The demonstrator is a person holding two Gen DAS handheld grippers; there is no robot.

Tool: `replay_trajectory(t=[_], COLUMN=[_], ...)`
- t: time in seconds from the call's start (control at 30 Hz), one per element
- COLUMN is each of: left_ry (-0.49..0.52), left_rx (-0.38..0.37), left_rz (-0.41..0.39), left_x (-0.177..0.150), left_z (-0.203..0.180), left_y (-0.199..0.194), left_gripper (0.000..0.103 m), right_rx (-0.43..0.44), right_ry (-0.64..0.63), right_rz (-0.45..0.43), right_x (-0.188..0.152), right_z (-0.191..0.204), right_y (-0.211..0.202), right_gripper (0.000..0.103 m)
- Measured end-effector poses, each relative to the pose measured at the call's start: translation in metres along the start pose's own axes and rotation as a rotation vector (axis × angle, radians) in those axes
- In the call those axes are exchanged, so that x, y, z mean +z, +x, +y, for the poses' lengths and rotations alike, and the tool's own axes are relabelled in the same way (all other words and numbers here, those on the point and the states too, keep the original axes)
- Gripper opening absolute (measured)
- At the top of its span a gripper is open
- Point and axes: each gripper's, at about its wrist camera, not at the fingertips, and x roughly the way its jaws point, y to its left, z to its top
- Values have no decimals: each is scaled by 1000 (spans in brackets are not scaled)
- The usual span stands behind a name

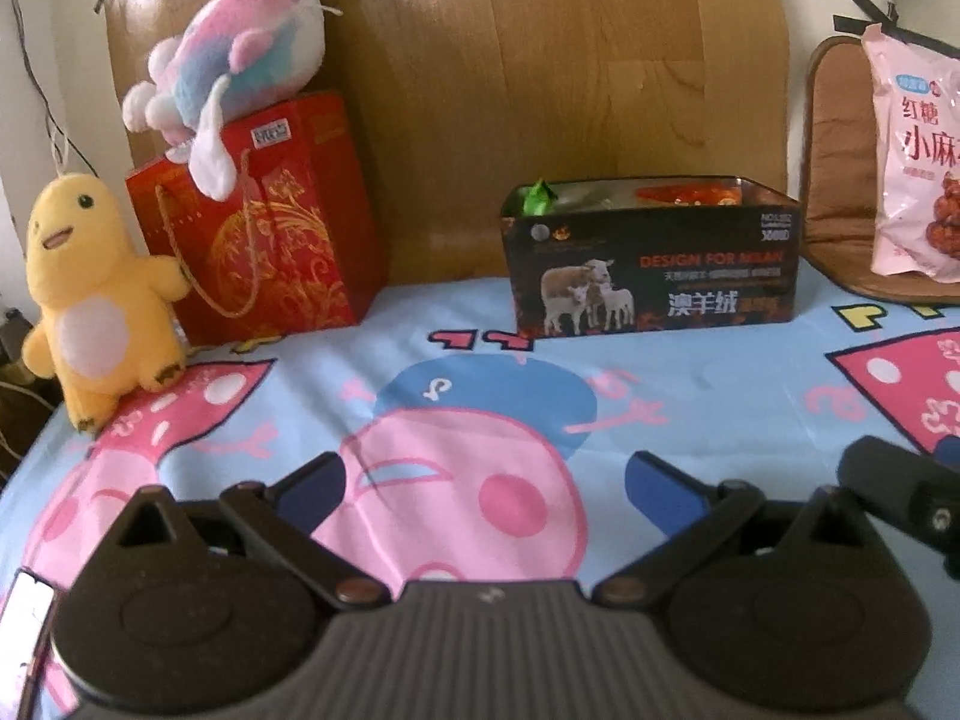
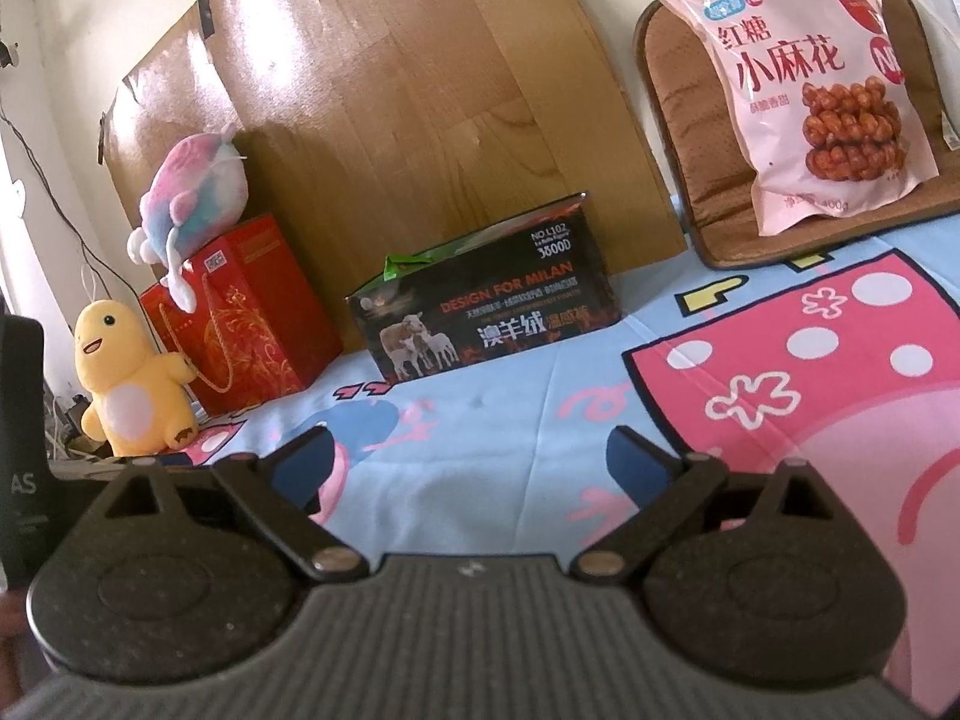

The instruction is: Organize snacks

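Observation:
A black open box with sheep pictures (image 1: 654, 270) stands on the cartoon bedsheet (image 1: 480, 384) against a wooden board; a green wrapper (image 1: 537, 197) and an orange packet (image 1: 690, 192) show inside it. It also shows in the right wrist view (image 2: 486, 306). A pink snack bag (image 2: 810, 84) leans on a brown cushion (image 2: 678, 120) at the right; it also shows in the left wrist view (image 1: 918, 162). My left gripper (image 1: 486, 483) is open and empty, low over the sheet in front of the box. My right gripper (image 2: 471, 459) is open and empty, to the right of the left one.
A red gift bag (image 1: 264, 228) with a pink-blue plush (image 1: 240, 48) on top stands at the back left, a yellow plush (image 1: 96, 306) beside it. The wooden board (image 1: 540, 60) leans against the wall behind. The bed's left edge (image 1: 36, 450) drops off near the yellow plush.

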Motion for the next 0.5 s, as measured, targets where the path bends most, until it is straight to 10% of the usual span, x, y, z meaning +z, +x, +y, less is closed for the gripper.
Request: replay_trajectory(t=[0.5], left_ry=[14], left_rx=[-14], left_rz=[-29], left_x=[-6], left_z=[2], left_y=[-9], left_gripper=[103], right_rx=[10], right_ry=[-32], right_rz=[6], right_x=[0], right_z=[3], right_y=[1], right_gripper=[99])
